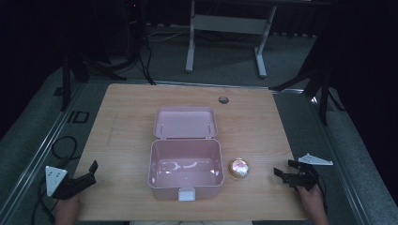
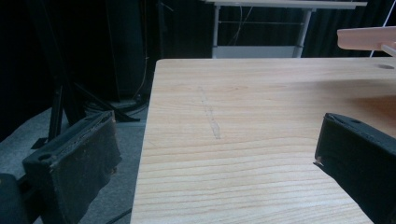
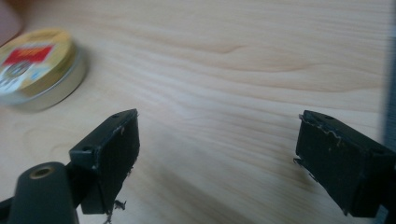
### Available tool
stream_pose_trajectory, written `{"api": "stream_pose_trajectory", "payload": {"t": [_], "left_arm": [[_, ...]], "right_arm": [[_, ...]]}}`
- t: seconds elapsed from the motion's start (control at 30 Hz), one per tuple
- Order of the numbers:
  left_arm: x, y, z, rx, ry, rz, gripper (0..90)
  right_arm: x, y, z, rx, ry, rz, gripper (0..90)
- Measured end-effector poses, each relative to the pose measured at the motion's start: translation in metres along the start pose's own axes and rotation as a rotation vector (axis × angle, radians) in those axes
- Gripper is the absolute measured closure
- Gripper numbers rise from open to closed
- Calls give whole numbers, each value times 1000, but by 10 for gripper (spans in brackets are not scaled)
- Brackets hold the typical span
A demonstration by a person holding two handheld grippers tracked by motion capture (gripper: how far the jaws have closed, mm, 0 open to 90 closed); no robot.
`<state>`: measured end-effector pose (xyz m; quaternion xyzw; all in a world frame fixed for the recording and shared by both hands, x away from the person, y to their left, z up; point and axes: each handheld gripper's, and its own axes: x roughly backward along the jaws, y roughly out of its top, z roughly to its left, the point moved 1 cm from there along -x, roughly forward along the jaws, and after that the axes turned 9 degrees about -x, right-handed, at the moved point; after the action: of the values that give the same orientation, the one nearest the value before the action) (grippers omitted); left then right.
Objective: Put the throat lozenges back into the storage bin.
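A pink plastic box (image 1: 185, 168) stands open at the table's middle, its lid (image 1: 185, 123) tipped back and its inside bare. Just right of it lies a small round gold tin (image 1: 239, 168) with a red and white label, which the right gripper view has at its upper left (image 3: 35, 65). My right gripper (image 1: 283, 170) rests near the table's right edge, open, jaws wide apart (image 3: 215, 149), a short way from the tin. My left gripper (image 1: 91, 169) sits at the table's front left corner, open and holding nothing (image 2: 215, 149). The lid's edge (image 2: 366, 37) is at the far right of the left gripper view.
The wooden table (image 1: 122, 122) has a round cable hole (image 1: 223, 99) near its far edge. Beyond it stand a white desk frame (image 1: 225, 37) and black tripod legs (image 1: 89, 65) on grey carpet. Cables (image 1: 61, 147) trail off the table's left side.
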<state>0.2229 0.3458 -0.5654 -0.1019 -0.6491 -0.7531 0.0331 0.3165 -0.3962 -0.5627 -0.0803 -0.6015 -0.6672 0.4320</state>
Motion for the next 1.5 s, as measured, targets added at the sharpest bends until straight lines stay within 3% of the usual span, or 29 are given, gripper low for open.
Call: {"api": "stream_pose_trajectory", "payload": {"t": [0.13, 0.17, 0.23, 0.33, 0.37, 0.5, 0.7, 0.8, 0.93, 1.17, 1.3, 1.37, 1.5], "left_arm": [[0, 0, 0, 3, -3, -2, 3], [0, 0, 0, 3, -3, -2, 3], [0, 0, 0, 3, -4, -2, 3], [0, 0, 0, 0, -6, -1, 3], [0, 0, 0, -1, -7, 0, 3], [0, 0, 0, -2, -8, 0, 3], [0, 0, 0, -8, -10, 2, 3], [0, 0, -1, -11, -12, 4, 3], [0, 0, -1, -13, -13, 5, 3], [-1, 0, -1, -15, -15, 4, 3], [0, 0, -1, -15, -17, 3, 3], [0, 0, -1, -15, -19, 3, 3], [-1, 0, -1, -16, -20, 2, 3]], "right_arm": [[-3, 5, 3, 66, 95, 52, 134], [-3, 5, 3, 66, 95, 52, 134], [-3, 9, 5, 115, 159, 78, 134], [-5, 10, 6, 161, 178, 127, 135], [-7, 11, 9, 220, 176, 190, 135], [-8, 16, 16, 300, 172, 307, 131], [-10, 29, 27, 425, 125, 474, 134], [-13, 35, 37, 492, 95, 582, 134], [-17, 42, 48, 574, 56, 673, 133], [-22, 52, 61, 664, 4, 864, 133], [-23, 55, 68, 731, -18, 906, 140], [-25, 54, 72, 746, 0, 943, 140], [-29, 52, 79, 792, 6, 968, 144]]}}
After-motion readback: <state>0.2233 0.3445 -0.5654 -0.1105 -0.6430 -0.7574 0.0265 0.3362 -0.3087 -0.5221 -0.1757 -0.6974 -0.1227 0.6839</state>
